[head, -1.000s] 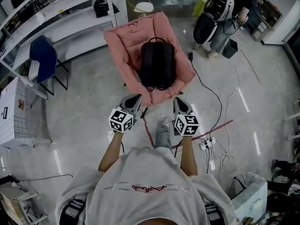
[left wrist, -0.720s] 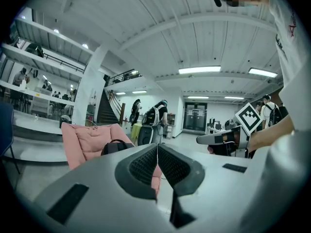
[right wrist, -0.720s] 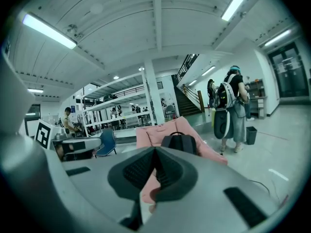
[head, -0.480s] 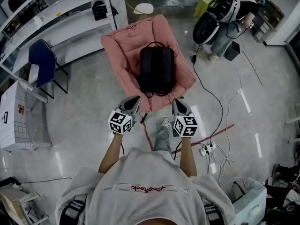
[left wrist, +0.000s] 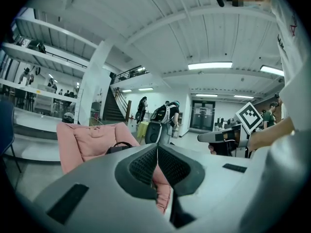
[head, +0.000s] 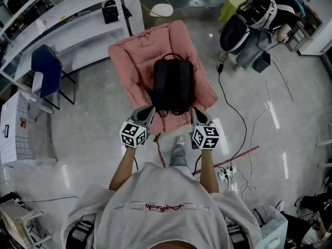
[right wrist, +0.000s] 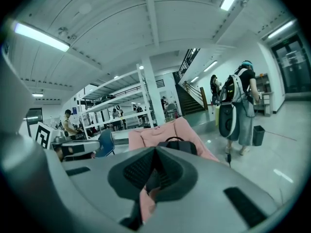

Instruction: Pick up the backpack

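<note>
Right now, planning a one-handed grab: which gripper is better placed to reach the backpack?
Right, but only marginally. In its own view the right gripper points almost straight at the backpack, while the left gripper sees it off to one side. Both are shut and must open first.

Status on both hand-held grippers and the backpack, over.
Both shut, empty: left hand-held gripper, right hand-held gripper, near the pink chair front edge. Black backpack lies on it, untouched. Nothing in the way.

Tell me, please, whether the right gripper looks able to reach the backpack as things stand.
Probably yes: the backpack lies uncovered on the pink chair just ahead of the right gripper, nothing between them; its shut jaws must open first.
</note>
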Demonstrator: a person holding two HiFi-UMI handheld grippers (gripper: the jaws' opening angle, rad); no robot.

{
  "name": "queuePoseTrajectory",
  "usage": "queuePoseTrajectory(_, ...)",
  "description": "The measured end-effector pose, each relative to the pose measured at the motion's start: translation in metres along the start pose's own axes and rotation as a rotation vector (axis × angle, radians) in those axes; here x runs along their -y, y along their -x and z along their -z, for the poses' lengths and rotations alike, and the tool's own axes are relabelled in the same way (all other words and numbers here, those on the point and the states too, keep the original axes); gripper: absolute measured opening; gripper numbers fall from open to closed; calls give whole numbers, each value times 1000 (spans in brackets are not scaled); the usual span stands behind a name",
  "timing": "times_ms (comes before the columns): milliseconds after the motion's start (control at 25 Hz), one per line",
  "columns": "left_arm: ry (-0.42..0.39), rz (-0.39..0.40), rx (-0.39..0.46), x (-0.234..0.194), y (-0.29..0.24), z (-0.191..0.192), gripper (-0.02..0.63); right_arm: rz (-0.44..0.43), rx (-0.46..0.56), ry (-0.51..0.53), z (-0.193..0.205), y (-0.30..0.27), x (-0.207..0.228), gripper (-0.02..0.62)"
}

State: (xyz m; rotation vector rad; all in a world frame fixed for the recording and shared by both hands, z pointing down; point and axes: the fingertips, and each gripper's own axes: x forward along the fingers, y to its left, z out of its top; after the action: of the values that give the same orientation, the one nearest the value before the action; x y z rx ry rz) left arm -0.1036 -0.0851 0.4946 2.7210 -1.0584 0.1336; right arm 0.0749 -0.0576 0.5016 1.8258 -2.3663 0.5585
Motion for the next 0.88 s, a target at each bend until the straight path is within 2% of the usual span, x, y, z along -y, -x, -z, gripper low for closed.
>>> queuePoseTrajectory(400, 13, -50, -1, -34, -92, -32, 14, -49, -20, 13, -50, -75, 62, 18)
queuePoseTrajectory(880, 21, -98, 0, -66, -192, -54, 14, -89, -32, 25, -90, -150, 132, 18)
